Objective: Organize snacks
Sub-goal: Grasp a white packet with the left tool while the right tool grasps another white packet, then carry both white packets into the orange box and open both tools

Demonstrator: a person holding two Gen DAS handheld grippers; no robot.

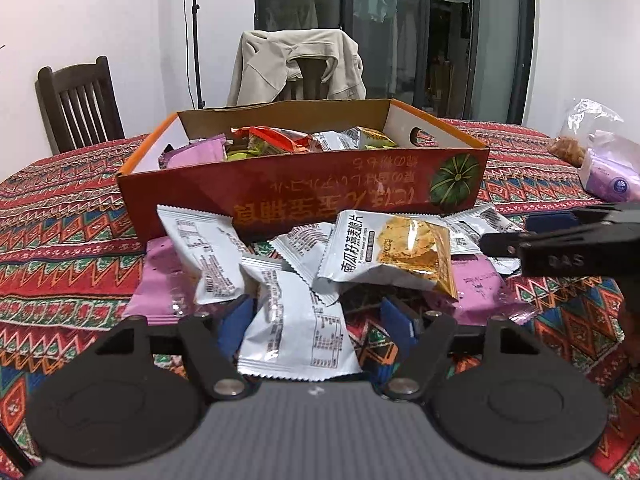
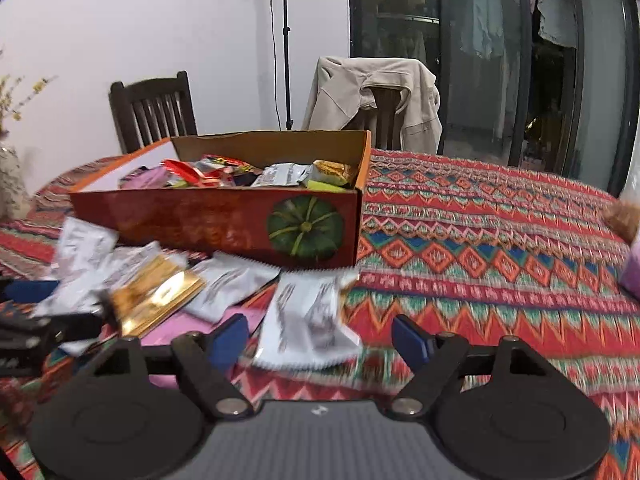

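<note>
My left gripper [image 1: 320, 316] stands part open astride a white packet [image 1: 296, 332], pads not pressing. My right gripper [image 2: 320, 336] likewise straddles a white sachet [image 2: 308, 320], ungripped. Beyond lies the loose heap, a gold-faced packet [image 1: 396, 252] on top, against the orange box [image 1: 304, 196], already part filled. Judged step: picking up. Next move calls for closing, then lifting over the near wall.

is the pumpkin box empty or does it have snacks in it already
Partly filled: the pumpkin box holds mixed snack packets, while more white packets lie outside.
</note>
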